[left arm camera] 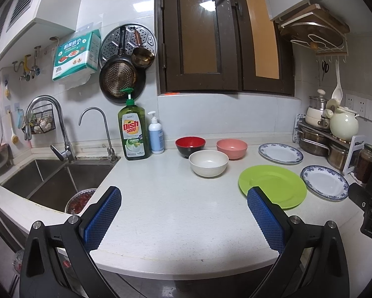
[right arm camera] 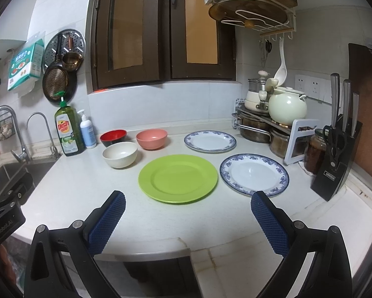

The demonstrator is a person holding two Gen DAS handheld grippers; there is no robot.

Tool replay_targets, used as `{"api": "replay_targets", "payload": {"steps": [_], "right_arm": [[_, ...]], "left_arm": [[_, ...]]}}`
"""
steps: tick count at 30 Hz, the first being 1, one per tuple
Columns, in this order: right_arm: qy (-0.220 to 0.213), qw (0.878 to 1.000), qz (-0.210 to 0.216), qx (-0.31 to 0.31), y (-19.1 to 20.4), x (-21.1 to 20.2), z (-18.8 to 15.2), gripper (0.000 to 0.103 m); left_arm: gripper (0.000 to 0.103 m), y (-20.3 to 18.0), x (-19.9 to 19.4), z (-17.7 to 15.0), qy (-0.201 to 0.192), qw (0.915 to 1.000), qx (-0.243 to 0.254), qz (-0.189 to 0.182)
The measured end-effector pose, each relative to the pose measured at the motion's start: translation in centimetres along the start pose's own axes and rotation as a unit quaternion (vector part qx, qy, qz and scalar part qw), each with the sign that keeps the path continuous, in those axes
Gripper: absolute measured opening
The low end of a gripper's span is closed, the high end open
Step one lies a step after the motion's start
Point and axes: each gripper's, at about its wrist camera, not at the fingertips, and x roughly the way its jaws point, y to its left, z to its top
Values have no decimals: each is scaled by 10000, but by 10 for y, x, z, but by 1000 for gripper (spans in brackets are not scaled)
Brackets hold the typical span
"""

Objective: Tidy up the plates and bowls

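Observation:
On the white counter (right arm camera: 69, 198) stand a red-and-black bowl (right arm camera: 113, 136), a pink bowl (right arm camera: 151, 138) and a white bowl (right arm camera: 120, 154), all upright and apart. A green plate (right arm camera: 177, 178) lies in front of them. Two blue-rimmed white plates lie flat, one at the back (right arm camera: 210, 141), one nearer at the right (right arm camera: 254, 174). My right gripper (right arm camera: 188, 198) is open and empty, just short of the green plate. My left gripper (left arm camera: 184, 196) is open and empty over bare counter; the white bowl (left arm camera: 208, 163), green plate (left arm camera: 276, 182) and other dishes lie ahead to its right.
A sink (left arm camera: 59, 176) with two faucets is at the left, with a dish soap bottle (left arm camera: 134, 134) and a pump bottle (left arm camera: 156, 136) beside it. Pots on a rack (right arm camera: 268, 126), a jar (right arm camera: 315, 152) and a knife block (right arm camera: 335, 164) crowd the right corner.

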Motion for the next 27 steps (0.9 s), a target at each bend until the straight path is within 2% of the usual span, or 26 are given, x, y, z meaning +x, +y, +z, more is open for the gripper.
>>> {"api": "replay_targets", "payload": {"steps": [7, 11, 16, 27], "right_arm": [[80, 9997, -165, 133, -4, 9, 0, 102], [209, 9991, -260, 275, -8, 24, 1, 102], [411, 9971, -480, 429, -11, 49, 4, 101], [996, 9860, -976, 918, -27, 131, 17, 91]], "left_arm": [[103, -5, 22, 5, 220, 9994, 154, -225], [102, -12, 46, 11, 335, 9981, 304, -427], [94, -28, 89, 19, 555, 9939, 512, -804], [81, -80, 200, 27, 1315, 9700, 1177, -1671]]}}
